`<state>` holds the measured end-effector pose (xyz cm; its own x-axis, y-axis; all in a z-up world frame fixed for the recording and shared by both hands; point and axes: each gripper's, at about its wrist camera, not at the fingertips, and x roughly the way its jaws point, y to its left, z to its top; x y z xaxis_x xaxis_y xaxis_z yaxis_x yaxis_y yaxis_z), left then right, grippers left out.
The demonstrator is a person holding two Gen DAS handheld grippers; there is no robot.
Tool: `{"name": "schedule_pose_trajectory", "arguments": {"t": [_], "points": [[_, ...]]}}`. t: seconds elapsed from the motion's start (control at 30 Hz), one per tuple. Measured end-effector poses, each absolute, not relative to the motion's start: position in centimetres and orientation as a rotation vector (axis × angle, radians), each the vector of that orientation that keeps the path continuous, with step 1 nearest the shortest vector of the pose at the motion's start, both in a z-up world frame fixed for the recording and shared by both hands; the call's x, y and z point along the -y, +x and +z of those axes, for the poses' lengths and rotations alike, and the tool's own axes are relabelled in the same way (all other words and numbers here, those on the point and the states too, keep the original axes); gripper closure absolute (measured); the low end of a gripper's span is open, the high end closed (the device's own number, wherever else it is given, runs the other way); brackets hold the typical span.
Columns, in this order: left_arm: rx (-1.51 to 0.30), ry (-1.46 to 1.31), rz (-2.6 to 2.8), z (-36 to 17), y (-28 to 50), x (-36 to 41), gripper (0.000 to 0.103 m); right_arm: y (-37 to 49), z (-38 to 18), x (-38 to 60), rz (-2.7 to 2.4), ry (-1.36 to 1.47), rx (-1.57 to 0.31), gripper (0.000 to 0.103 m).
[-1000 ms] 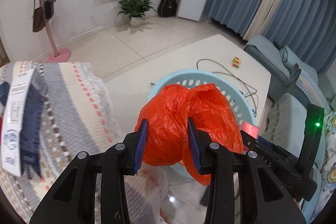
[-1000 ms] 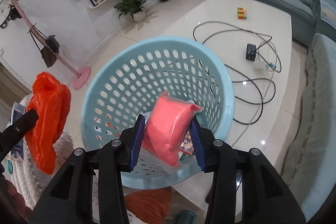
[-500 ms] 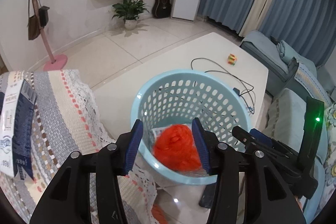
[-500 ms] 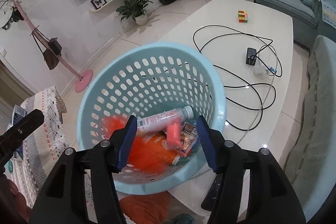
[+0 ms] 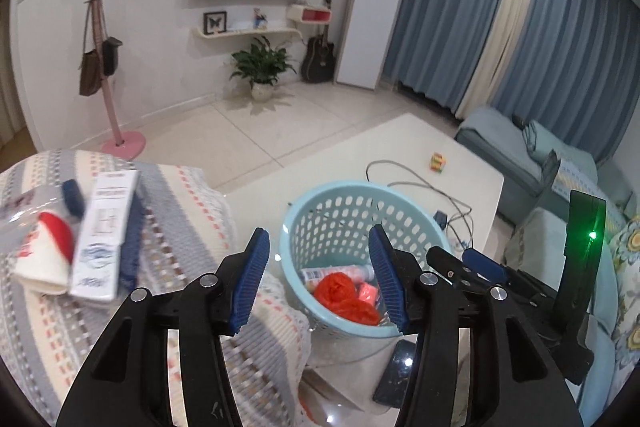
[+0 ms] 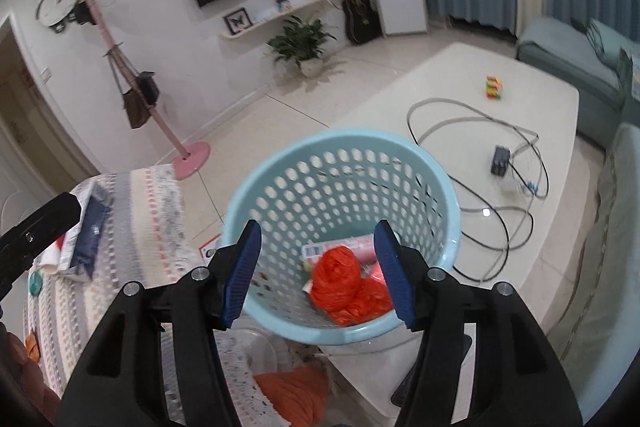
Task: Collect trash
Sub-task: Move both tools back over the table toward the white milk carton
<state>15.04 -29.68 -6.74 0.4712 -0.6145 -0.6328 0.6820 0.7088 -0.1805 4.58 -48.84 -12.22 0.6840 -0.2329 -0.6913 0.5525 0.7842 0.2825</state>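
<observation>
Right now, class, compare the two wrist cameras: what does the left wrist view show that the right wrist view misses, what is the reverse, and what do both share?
Only the left wrist view: the right gripper seen from the side, its green light lit.

Only the right wrist view: an orange cloth low in the frame.

Both: the blue basket holding the orange bag, the cables and the colour cube on the white table. Both grippers are open and empty.

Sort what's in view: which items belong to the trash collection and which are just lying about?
Job:
- blue basket on the white table
- orange plastic bag inside it
- white tube inside it
- packets on the striped cloth, possibly next

Lying about:
- black cable
- colourful cube
- potted plant
- guitar
- pink coat stand
</observation>
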Motion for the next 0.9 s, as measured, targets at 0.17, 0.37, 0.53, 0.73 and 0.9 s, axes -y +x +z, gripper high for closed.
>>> {"name": "schedule_pose_trajectory", "arguments": {"t": [0.17,0.37,0.53,0.73,0.9], "points": [[-0.707,0.044,-0.751,-5.4,15.1,25.6,0.053,5.4,-9.7,45.2,-0.396,0.447,-0.651,0.046],[-0.670,-0.019,-0.678,-3.9,15.6,19.7,0.053,7.3,-7.8,40.4,-0.314,0.374,-0.633,0.041],[-0.655,-0.069,-0.596,-3.2,16.7,14.5,0.050,9.5,-7.1,36.0,-0.241,0.318,-0.636,0.038],[-0.670,-0.155,-0.517,-3.6,18.7,7.7,0.046,12.6,-6.7,30.6,-0.172,0.253,-0.649,0.034],[-0.708,-0.188,-0.507,-4.4,20.9,3.7,0.044,16.0,-7.2,27.3,-0.135,0.225,-0.690,0.027]]}}
